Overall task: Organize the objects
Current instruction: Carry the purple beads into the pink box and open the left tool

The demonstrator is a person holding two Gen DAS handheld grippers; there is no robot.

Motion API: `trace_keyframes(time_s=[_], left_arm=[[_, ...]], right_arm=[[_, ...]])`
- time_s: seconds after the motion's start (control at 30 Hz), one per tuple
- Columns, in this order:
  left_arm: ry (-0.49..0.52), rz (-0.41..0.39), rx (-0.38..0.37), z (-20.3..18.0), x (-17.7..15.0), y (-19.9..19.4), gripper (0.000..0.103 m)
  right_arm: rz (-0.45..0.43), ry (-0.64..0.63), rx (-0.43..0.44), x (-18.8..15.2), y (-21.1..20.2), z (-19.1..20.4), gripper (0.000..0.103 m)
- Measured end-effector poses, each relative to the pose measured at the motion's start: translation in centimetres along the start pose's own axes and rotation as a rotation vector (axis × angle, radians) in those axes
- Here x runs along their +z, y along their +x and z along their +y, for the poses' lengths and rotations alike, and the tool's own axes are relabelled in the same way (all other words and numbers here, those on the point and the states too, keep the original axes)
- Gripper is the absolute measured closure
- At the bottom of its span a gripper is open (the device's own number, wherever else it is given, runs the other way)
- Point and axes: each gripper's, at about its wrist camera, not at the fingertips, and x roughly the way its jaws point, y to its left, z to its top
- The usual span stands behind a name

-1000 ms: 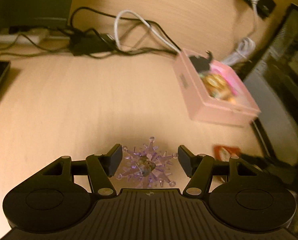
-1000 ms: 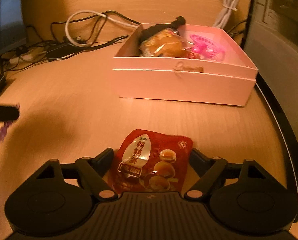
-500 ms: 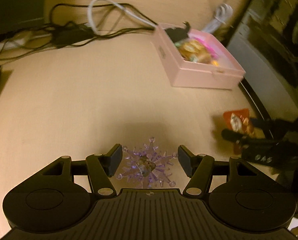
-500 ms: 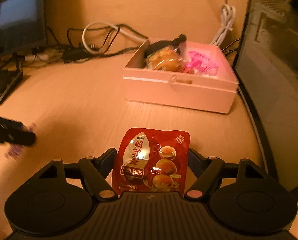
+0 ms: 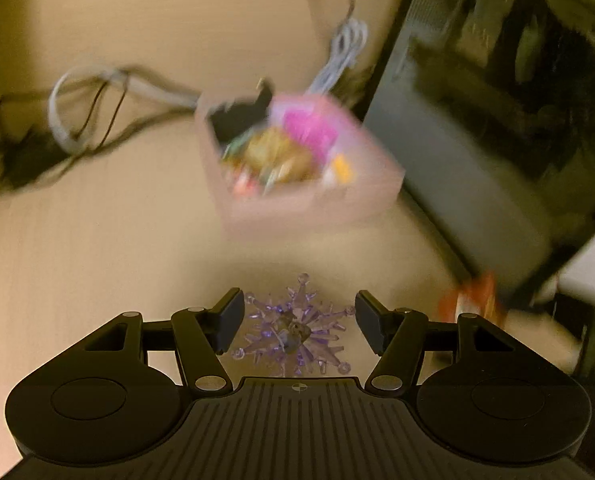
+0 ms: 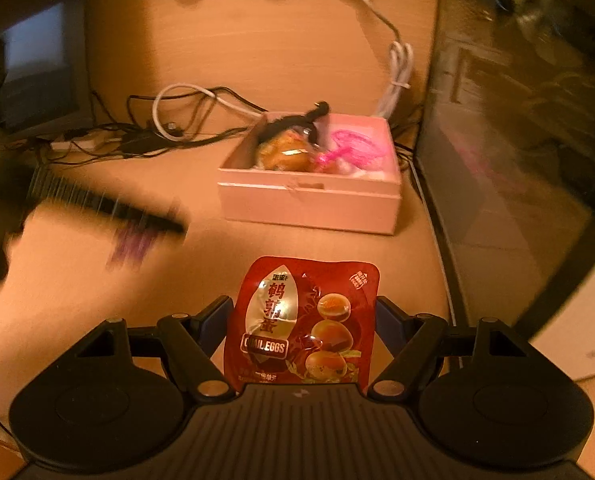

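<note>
My left gripper point(image 5: 297, 322) is shut on a purple spiky crystal ornament point(image 5: 293, 332) and holds it above the desk, a short way in front of the open pink box point(image 5: 309, 200). My right gripper point(image 6: 301, 324) is shut on a red quail-egg snack packet point(image 6: 303, 320), held above the desk before the same pink box point(image 6: 309, 200). The box holds a wrapped bun point(image 6: 285, 154), a pink item point(image 6: 353, 146) and a black item point(image 6: 293, 122). The left gripper shows blurred at the left of the right wrist view point(image 6: 109, 204).
A tangle of black and white cables point(image 6: 169, 120) lies behind the box. A dark computer case point(image 6: 517, 120) stands at the right. A monitor point(image 6: 37, 68) stands at the back left. The wooden desk point(image 6: 97, 280) stretches left of the box.
Both grippers have risen with their loads. The left gripper has swung right toward the pink box, which now looks closer and blurred. The right gripper has lifted and pulled back from the box.
</note>
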Motion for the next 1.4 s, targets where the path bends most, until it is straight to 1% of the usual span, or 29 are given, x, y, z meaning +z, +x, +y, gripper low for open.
trace_keyframes(time_s=[0.07,0.17,0.23,0.27,0.3,0.33,0.37,0.4,0.43,0.47,0.53,0.6,0.63,0.67,0.7,0.77,0.83,0.9,0.97,1.0,1.03,1.1,1.13,1.17,1.2,1.23,1.3,1.4], left_arm=[[-0.005,-0.054,-0.026,-0.3,2.9,0.7,0.037],[0.023,-0.145,-0.021,-1.1,7.2,2.3,0.037],[0.010,-0.187,-0.063,-1.2,9.5,4.4,0.036],[0.011,-0.196,-0.090,-1.3,10.5,6.0,0.036],[0.020,-0.205,-0.092,-1.4,11.1,7.3,0.036],[0.027,-0.205,-0.074,-1.4,11.3,8.5,0.038],[0.029,-0.188,-0.052,-1.5,11.5,9.7,0.039],[0.022,-0.171,-0.045,-1.3,11.6,10.7,0.039],[0.009,-0.173,-0.046,-1.2,11.5,11.0,0.039],[-0.003,-0.185,-0.042,-0.9,11.4,11.0,0.039],[-0.033,-0.211,-0.038,-0.2,10.9,10.2,0.039],[-0.060,-0.216,-0.044,0.6,10.0,8.9,0.039],[-0.070,-0.218,-0.033,0.9,9.4,8.2,0.039],[-0.083,-0.215,-0.017,1.2,8.6,7.5,0.039],[-0.097,-0.204,-0.006,1.7,7.7,6.8,0.039],[-0.124,-0.160,0.018,2.2,5.4,5.2,0.039],[-0.135,-0.120,0.024,2.4,3.3,4.1,0.039],[-0.157,-0.079,0.033,2.5,1.1,3.3,0.039],[-0.187,-0.040,0.031,2.7,-0.8,2.9,0.039],[-0.200,-0.024,0.025,2.8,-1.7,2.6,0.039],[-0.212,-0.016,0.021,2.9,-2.4,2.3,0.039],[-0.225,-0.011,0.022,3.1,-3.4,1.5,0.039],[-0.232,-0.010,0.022,3.3,-3.8,1.3,0.039],[-0.239,-0.008,0.020,3.4,-4.0,1.1,0.039],[-0.245,-0.006,0.019,3.6,-4.3,0.8,0.039],[-0.250,-0.008,0.020,3.9,-4.5,0.4,0.039],[-0.251,-0.019,0.029,4.4,-4.8,-0.4,0.039],[-0.263,-0.038,0.040,5.4,-5.4,-1.8,0.039]], right_arm=[[0.002,0.008,-0.005,-0.5,0.1,-0.3,0.027],[-0.003,0.026,-0.009,-0.9,0.1,-0.6,0.027],[-0.007,0.043,-0.008,-1.0,0.1,-0.8,0.027],[-0.015,0.049,0.001,-1.0,0.2,-1.0,0.030],[-0.023,0.051,0.013,-1.0,0.3,-1.1,0.031],[-0.009,0.057,0.002,-0.9,0.9,-1.2,0.032],[0.009,0.067,-0.007,-0.8,1.3,-1.3,0.039],[0.019,0.078,0.005,-0.6,1.6,-1.5,0.046],[0.018,0.086,0.025,-0.5,1.8,-1.7,0.048],[0.010,0.082,0.023,-0.5,1.9,-1.8,0.048],[0.016,0.069,-0.003,-0.4,2.5,-2.1,0.048],[0.042,0.072,0.009,-0.6,2.9,-2.7,0.047],[0.053,0.063,0.018,-0.8,2.9,-3.0,0.046],[0.059,0.049,0.024,-1.2,2.8,-3.1,0.042],[0.062,0.031,0.030,-1.6,2.6,-3.2,0.036],[0.068,-0.007,0.045,-2.4,2.2,-3.3,0.025],[0.087,-0.037,0.044,-3.1,2.4,-3.3,0.023],[0.117,-0.022,0.042,-3.0,3.1,-3.4,0.016],[0.146,0.025,0.046,-2.5,4.3,-3.3,0.012],[0.164,0.052,0.052,-2.3,4.7,-3.2,0.005],[0.185,0.086,0.055,-2.2,5.2,-3.1,0.001],[0.207,0.130,0.045,-2.3,5.9,-2.6,0.000],[0.212,0.132,0.043,-2.4,6.2,-2.1,0.001],[0.214,0.113,0.035,-2.4,6.4,-1.3,0.015],[0.221,0.072,0.025,-2.4,6.6,-0.5,0.023],[0.225,0.010,0.021,-2.3,6.7,0.4,0.023],[0.208,-0.063,0.020,-2.0,6.2,1.4,0.024],[0.161,-0.091,0.039,0.1,5.0,1.6,0.024]])
